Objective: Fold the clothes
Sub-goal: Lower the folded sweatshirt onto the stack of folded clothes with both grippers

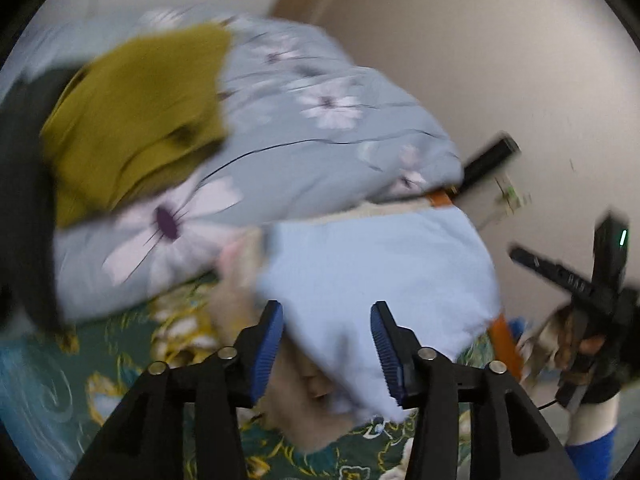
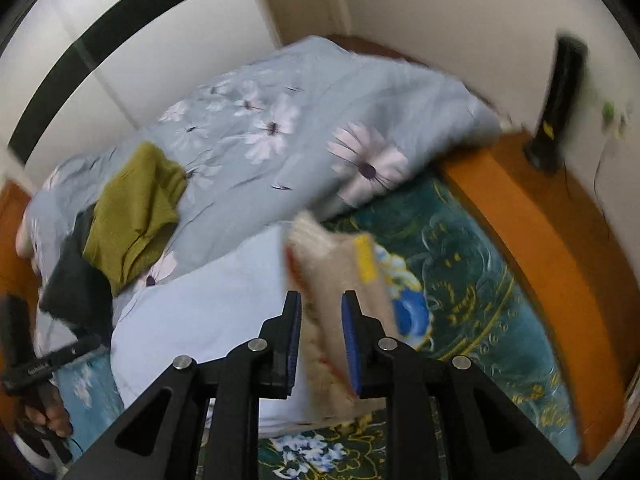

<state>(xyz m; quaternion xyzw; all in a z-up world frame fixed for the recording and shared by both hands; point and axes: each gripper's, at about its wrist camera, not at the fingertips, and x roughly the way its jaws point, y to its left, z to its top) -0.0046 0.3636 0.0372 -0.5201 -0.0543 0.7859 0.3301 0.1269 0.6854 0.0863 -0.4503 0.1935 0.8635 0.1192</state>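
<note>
A light blue garment with a fleecy cream lining (image 1: 372,276) lies on the dark green patterned bedspread (image 1: 120,360). My left gripper (image 1: 326,344) is open, its blue pads either side of the garment's edge. In the right wrist view the garment (image 2: 208,312) spreads left, and its cream lining (image 2: 340,280) is turned up between the pads of my right gripper (image 2: 320,340), which stands partly open around it. The right gripper also shows in the left wrist view (image 1: 580,292), at the far right. The frames are blurred.
A grey-blue flowered quilt (image 2: 280,128) is heaped behind the garment. An olive garment (image 2: 136,208) and a dark one (image 2: 72,276) lie on it. An orange wooden bed frame (image 2: 540,240) runs along the right, with a black device (image 2: 560,100) by the wall.
</note>
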